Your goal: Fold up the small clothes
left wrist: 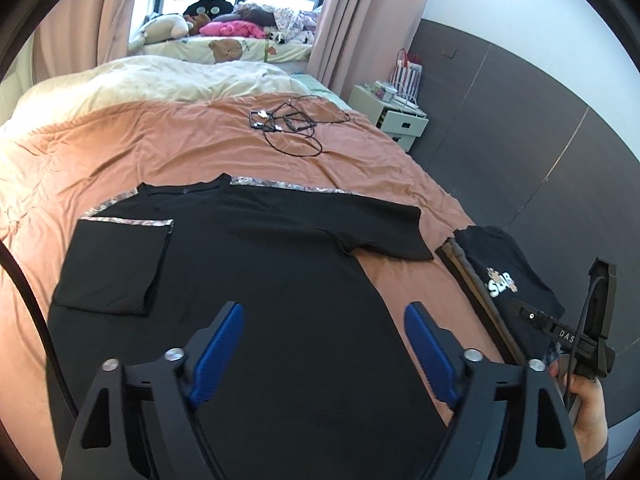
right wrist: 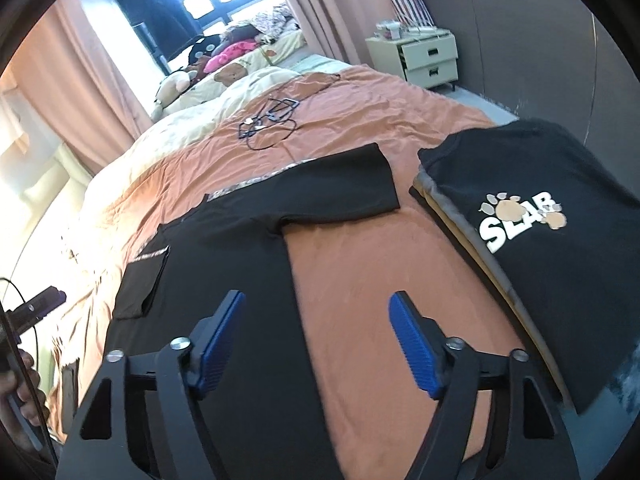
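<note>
- The black shirt lies flat on the bed, one sleeve folded in over the body, the other spread out toward the folded pile.
- The left gripper hovers over the shirt's body, jaws wide apart, holding nothing.
- The right gripper hangs over the shirt's edge and bare bedspread, jaws likewise wide and empty.
- Cables lie farther up the bed.

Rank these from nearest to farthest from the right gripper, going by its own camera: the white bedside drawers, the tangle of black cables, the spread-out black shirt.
1. The spread-out black shirt, just beyond the right gripper, to the left.
2. The tangle of black cables, farther up the orange bedspread.
3. The white bedside drawers, beyond the bed at upper right.
</note>
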{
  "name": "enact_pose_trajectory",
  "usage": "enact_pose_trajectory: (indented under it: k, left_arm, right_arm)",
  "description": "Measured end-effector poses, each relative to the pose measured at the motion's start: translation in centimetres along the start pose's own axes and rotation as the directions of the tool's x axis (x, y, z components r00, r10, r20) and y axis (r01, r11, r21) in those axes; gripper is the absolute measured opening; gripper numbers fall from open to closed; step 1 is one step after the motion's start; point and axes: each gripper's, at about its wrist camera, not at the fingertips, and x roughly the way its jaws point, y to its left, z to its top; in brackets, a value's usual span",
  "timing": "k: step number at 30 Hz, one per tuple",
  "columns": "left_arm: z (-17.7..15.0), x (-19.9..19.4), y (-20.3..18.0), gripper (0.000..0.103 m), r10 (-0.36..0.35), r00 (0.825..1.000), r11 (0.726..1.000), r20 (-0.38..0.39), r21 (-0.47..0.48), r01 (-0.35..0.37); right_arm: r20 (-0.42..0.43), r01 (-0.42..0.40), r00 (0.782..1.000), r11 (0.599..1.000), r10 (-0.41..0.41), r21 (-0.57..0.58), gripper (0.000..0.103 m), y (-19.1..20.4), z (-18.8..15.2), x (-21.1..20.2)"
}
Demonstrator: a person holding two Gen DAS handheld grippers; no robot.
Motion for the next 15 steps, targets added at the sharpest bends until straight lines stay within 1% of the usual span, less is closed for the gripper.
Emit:
enact_pose_trajectory:
  k: [2, 4, 9, 13, 15]
  left_arm:
    - [0.7, 1.7, 0.1, 0.074, -0.005, 1.000, 1.000, -0.017, -0.007, 0.005]
    - [1.4, 3.6, 0.2, 0.064, -0.013, 0.999, 1.000, -0.034, -0.012, 0.013]
    - [3.1, 8.1, 0.7, 0.053, -0.029, 0.997, 0.999, -0.070, -0.016, 0.028]
    - [4.4, 11.6, 1.2, 0.045, -0.039, 0.995, 0.999, -0.092, -0.022, 0.037]
    - [5.0, 13.6, 1.4, 0.043, -0.044, 0.994, 0.999, -0.104, -0.023, 0.042]
  right_arm:
    - [-0.015, -0.007, 1.000, 1.000, 0.007, 0.026, 0.065, -1.1, 1.4, 2.0]
    - [-0.029, -0.009, 1.000, 0.999, 0.010, 0.046, 0.063, -1.8, 2.4, 3.6]
    - [-0.066, -0.003, 0.998, 0.997, 0.008, 0.076, 0.053, -3.4, 5.5, 8.3]
    - [-0.087, 0.022, 0.996, 0.996, -0.015, 0.084, 0.051, -4.1, 7.7, 11.9]
    - [-0.100, 0.037, 0.995, 0.996, -0.029, 0.083, 0.051, -4.4, 8.6, 13.7]
